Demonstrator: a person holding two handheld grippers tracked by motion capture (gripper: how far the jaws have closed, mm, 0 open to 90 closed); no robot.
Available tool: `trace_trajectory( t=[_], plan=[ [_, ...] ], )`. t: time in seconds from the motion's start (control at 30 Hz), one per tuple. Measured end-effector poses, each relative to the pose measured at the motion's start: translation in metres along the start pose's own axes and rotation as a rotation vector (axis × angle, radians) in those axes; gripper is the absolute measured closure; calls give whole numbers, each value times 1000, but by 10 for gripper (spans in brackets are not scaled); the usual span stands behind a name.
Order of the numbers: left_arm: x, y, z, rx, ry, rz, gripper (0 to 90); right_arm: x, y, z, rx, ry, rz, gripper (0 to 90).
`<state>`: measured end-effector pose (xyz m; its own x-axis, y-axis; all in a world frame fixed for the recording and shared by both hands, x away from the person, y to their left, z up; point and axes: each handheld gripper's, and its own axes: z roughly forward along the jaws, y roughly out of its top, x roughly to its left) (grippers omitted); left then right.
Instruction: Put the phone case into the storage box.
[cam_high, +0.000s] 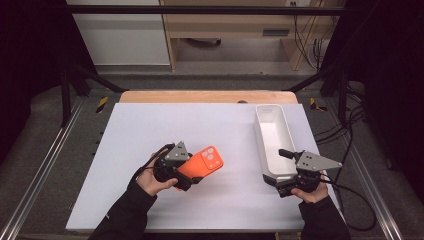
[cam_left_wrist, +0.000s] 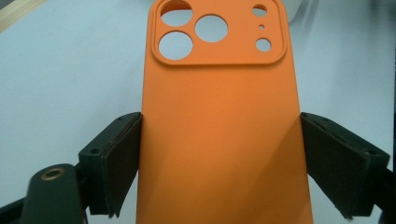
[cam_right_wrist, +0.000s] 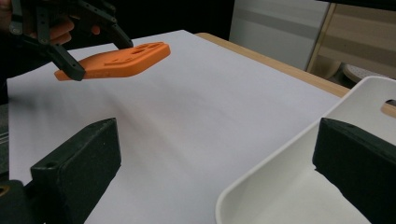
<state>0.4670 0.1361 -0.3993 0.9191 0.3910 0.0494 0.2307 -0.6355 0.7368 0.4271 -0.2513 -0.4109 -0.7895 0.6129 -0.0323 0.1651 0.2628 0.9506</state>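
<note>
A: Left gripper (cam_high: 186, 176) is clamped across the orange phone case (cam_high: 202, 163), pads on its two long edges, near the bottom end. Why so low on it?

B: Likely to leave the camera-cutout end free and leading. From the right gripper view the case (cam_right_wrist: 116, 59) rides flat, clear of the white mat (cam_right_wrist: 187, 116), tipped slightly up at the front.

A: So it's airborne, left of centre, well apart from the white bin (cam_high: 272, 142).

B: Yes. My read: the bin is where it goes.

A: Right gripper (cam_high: 290, 186)?

B: Jaws spread wide. One sits over the mat, the other inside the bin's (cam_right_wrist: 289, 186) near corner, not pinching the wall. Looks like it's straddling the rim, ready to steady the bin; nothing gripped.

A: Risk?

B: Smooth edges, narrow pad contact. The case could pivot if bumped on the rim.
</note>
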Motion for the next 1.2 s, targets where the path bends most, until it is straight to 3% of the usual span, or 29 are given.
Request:
trace_trajectory(
  t=[0.83,1.2],
  plan=[
    [-17,9,9,13,-56,55,155,24,11,20,58,94,-92,18],
    [-26,11,14,25,-97,100,154,32,14,25,79,140,-133,19]
  ],
)
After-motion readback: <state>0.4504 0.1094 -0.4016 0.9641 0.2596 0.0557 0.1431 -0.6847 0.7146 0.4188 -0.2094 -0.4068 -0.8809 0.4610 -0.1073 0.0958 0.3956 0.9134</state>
